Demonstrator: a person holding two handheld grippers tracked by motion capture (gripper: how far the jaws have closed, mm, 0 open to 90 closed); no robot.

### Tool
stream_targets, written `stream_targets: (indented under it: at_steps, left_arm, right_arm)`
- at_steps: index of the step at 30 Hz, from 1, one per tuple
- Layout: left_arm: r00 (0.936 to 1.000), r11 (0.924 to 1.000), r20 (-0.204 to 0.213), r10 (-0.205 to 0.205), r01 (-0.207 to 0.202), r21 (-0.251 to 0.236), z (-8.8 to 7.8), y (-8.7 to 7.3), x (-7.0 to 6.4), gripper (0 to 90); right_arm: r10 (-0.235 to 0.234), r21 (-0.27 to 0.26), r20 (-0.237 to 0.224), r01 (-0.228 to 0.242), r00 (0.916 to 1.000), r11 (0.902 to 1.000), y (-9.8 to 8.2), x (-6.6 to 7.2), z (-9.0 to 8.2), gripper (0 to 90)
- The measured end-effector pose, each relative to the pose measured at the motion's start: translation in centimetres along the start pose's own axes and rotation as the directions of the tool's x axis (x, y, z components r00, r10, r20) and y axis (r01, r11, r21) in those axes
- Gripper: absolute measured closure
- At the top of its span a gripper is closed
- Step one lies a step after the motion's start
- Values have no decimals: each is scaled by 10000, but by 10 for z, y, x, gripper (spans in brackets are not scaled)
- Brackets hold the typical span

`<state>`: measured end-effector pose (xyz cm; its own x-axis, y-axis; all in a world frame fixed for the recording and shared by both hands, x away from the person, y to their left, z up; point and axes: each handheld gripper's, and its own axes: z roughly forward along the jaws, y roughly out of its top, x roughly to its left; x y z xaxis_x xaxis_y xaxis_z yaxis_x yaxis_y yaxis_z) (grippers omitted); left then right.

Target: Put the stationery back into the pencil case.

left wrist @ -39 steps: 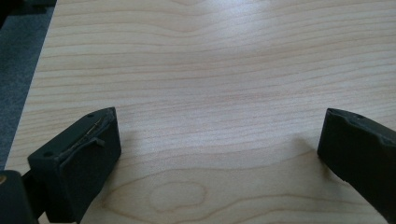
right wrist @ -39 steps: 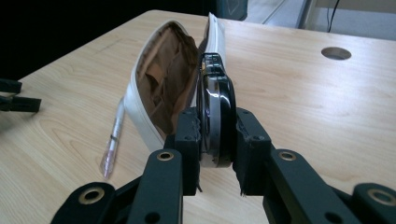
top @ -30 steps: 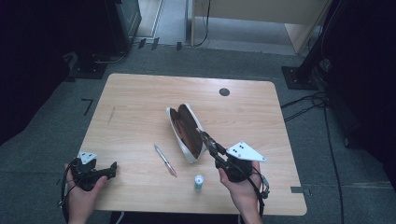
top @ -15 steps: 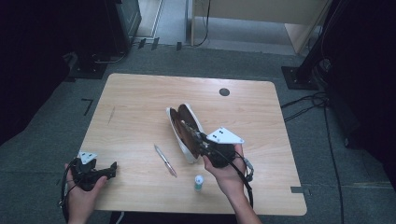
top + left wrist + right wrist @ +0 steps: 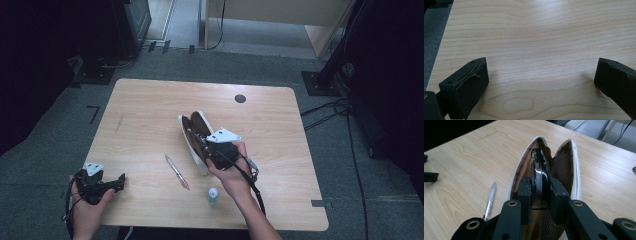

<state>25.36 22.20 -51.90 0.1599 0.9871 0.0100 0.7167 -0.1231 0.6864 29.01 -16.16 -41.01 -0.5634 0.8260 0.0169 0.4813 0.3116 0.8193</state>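
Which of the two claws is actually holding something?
The right claw, clamped on a black object over the open pouch; the left claw is open above bare table.

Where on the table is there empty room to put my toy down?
Plenty of bare wood lies left of the open pencil case, toward the far left corner, and right of it below the round hole. It is crowded near the front: pen, small bottle and right claw.
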Motion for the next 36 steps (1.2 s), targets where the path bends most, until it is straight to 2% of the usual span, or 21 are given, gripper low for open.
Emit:
stream_targets:
  at_steps: [7,12,20,26,36]
  left_arm:
    - [10000,10000,6,-26,26,1,0,0,0,0]
    - [10000,10000,5,-15,15,1,0,0,0,0]
    - [10000,10000,7,-6,6,-2,0,0,0,0]
    - [10000,10000,7,-21,21,-17,0,0,0,0]
    - [10000,10000,8,-26,26,-18,0,0,0,0]
  right_arm:
    - [-58,434,192,50,9998,9990,2,-2,13,741]
    - [-340,846,165,325,9993,9959,4,1,24,738]
    - [-316,1210,276,281,9991,9923,3,0,34,737]
    - [-353,1439,245,314,9991,9891,4,-1,39,733]
    - [-530,1519,193,494,9984,9872,4,1,42,736]
